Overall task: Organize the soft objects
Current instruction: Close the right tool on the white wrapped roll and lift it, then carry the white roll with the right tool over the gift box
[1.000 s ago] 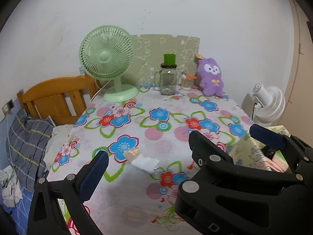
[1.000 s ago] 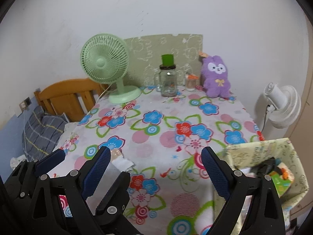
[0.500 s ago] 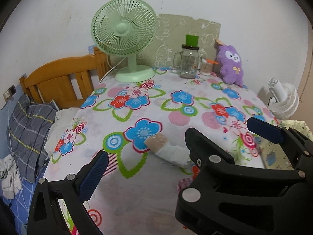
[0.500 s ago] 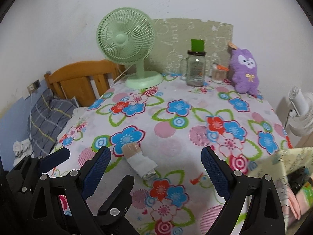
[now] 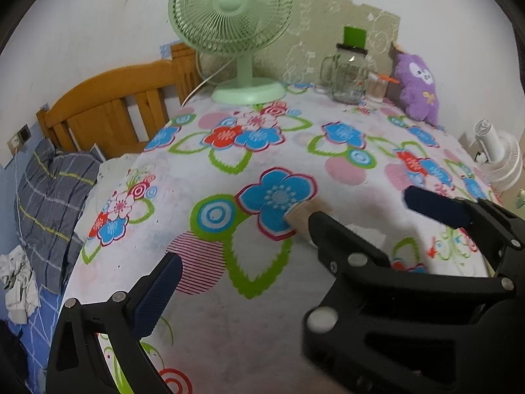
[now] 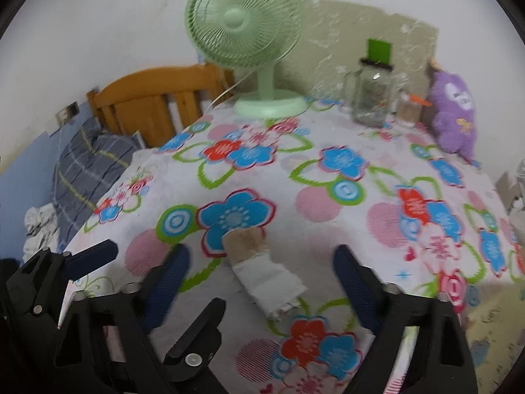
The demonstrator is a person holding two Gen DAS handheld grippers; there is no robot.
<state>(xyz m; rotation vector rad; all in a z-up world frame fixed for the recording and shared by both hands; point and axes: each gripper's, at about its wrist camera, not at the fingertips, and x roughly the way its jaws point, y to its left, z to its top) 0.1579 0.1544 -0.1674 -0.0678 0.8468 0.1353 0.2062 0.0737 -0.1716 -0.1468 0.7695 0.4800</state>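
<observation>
A small white sock with a tan toe [image 6: 262, 269] is lying flat on the floral tablecloth [image 6: 328, 197], near the front edge, with the tan end resting on a blue flower print. It is being framed by the right gripper [image 6: 262, 272], whose jaws are spread wide on either side of it; nothing is being held, and contact is not yet being made. The left gripper [image 5: 292, 239] is likewise being held open and empty, just beside the other.

Risks, as judged: the tablecloth could be pinched together with the sock if the fingers are lowered too far, since both are thin fabric lying flush. Only a loose fold might be caught, letting the sock slip free on lifting. The two grippers are being kept close together, so a collision is possible.

In the right wrist view the whole sock is being shown. In the left wrist view most of it is being hidden behind a black finger of the right gripper [image 5: 344, 246]; only the tan end [image 5: 300, 215] is visible. A white fan [image 5: 502, 161] beyond the table is clear only in the left view.
</observation>
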